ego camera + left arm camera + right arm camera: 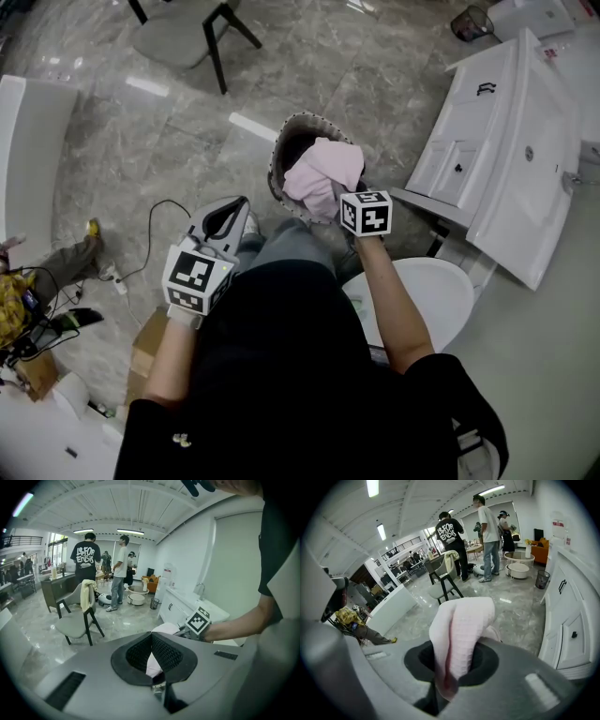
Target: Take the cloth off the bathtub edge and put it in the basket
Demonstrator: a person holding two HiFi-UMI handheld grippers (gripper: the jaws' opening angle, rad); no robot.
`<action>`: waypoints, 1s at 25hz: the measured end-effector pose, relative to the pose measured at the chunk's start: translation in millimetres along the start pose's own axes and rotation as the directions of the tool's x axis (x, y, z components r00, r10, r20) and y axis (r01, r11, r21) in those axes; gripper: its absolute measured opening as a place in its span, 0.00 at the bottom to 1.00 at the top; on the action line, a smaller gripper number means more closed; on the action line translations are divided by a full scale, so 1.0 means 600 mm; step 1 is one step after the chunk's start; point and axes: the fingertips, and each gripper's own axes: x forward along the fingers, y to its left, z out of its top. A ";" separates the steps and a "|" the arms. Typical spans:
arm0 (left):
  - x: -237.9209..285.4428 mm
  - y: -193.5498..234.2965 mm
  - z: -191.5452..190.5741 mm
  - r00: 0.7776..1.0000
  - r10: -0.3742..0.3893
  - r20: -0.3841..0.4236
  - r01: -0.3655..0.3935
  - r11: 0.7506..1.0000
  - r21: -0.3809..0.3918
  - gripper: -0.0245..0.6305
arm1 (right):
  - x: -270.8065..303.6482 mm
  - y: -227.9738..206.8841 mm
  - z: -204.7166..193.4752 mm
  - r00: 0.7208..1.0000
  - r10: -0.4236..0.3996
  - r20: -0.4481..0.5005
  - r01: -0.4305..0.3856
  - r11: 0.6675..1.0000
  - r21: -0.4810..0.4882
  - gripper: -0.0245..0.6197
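The right gripper [452,665] was clamped on a fold of the pink cloth [323,175], holding it bunched right over the mouth of the basket [278,159] at twelve o'clock from the person, well placed for dropping in. The left gripper [151,636], jaws shut on nothing, sat apart at eight o'clock from the basket, probably because one grip sufficed

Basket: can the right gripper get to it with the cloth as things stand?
Likely yes. The right gripper, shut on the pink cloth, hangs at the open mouth of the basket with the cloth over it; nothing stands between them. The left gripper is off to the side.
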 end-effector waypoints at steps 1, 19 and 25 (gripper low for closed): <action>0.006 0.002 -0.007 1.000 -0.001 -0.011 0.001 1.000 -0.004 0.06 | 0.014 -0.004 -0.009 1.000 0.001 -0.011 -0.001 1.000 0.000 0.13; 0.075 0.010 -0.189 0.981 -0.023 -0.191 -0.009 0.985 -0.170 0.06 | 0.292 -0.105 -0.204 0.964 -0.034 -0.265 0.035 0.999 -0.002 0.13; 0.071 0.016 -0.246 0.970 -0.015 -0.243 -0.034 0.980 -0.198 0.06 | 0.362 -0.144 -0.265 0.936 -0.068 -0.346 0.065 0.998 -0.021 0.14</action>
